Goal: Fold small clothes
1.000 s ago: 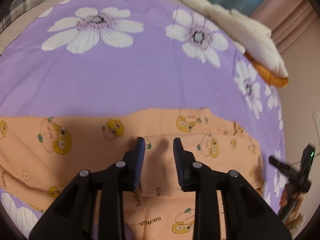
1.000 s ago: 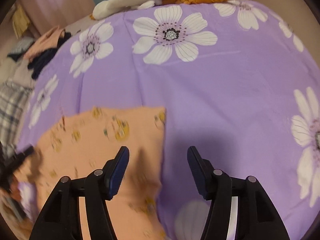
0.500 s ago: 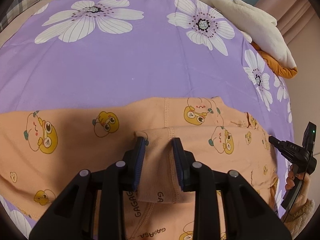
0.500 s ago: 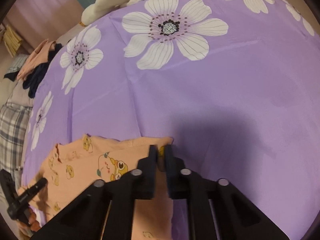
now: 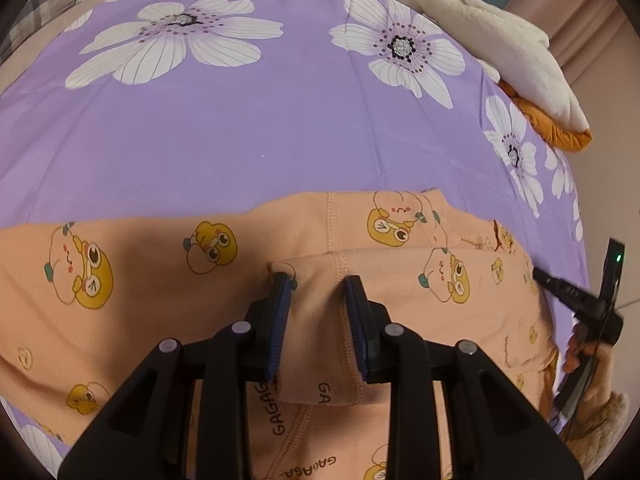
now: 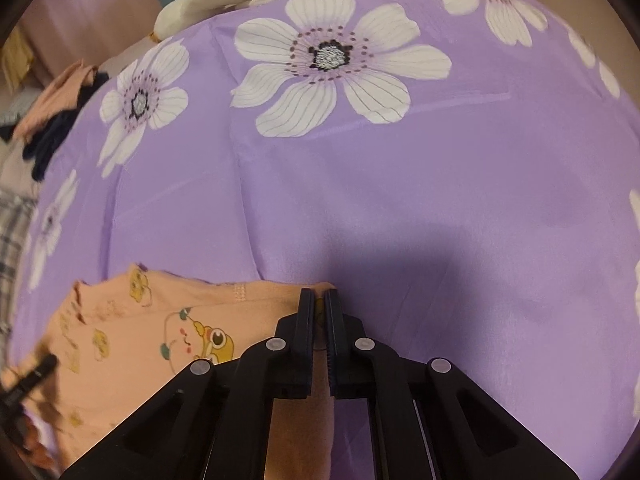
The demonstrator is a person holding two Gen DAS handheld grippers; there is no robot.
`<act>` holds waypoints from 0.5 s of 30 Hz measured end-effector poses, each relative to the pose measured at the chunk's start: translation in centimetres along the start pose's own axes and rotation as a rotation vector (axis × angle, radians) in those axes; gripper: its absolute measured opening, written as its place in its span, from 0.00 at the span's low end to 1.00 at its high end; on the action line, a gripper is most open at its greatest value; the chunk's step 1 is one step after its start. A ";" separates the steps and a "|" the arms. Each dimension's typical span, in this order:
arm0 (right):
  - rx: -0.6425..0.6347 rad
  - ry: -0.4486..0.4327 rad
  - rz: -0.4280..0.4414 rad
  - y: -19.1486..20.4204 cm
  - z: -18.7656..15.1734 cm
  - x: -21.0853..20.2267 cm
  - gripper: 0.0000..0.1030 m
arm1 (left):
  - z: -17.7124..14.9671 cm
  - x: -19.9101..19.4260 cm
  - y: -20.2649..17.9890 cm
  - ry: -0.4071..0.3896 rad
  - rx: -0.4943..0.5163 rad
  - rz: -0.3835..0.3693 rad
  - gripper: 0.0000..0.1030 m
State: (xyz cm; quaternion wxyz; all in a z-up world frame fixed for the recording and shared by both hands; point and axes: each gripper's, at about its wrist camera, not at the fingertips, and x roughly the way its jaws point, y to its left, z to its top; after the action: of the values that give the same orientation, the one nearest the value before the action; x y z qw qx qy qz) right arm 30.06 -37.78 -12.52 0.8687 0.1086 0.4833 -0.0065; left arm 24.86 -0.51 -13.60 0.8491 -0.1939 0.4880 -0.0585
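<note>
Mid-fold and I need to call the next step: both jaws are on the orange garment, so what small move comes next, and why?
Probably lift both corners slightly and carry them toward the far edge. The right gripper is shut on the garment corner, the left gripper pinches a raised fold, and the rest lies flat on the purple sheet.

Both wrist cams steep-down, close; shared peach garment [image 5: 160, 280]

A purple flowered bedsheet [image 5: 248, 128] covers the bed, with pink curtains [image 5: 592, 12] and plaid bedding [image 6: 10, 232] beyond.
</note>
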 end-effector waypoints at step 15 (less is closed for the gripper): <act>-0.049 -0.013 -0.088 1.4 -0.5 -1.1 0.07 | -1.9 -4.3 -1.9 -0.041 0.008 -0.018 0.50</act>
State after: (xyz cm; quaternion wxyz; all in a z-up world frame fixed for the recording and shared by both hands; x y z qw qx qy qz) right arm 29.19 -36.37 -11.62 0.8731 0.0659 0.4820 -0.0335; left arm 21.20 -1.54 -10.25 0.8591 -0.1957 0.4684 -0.0641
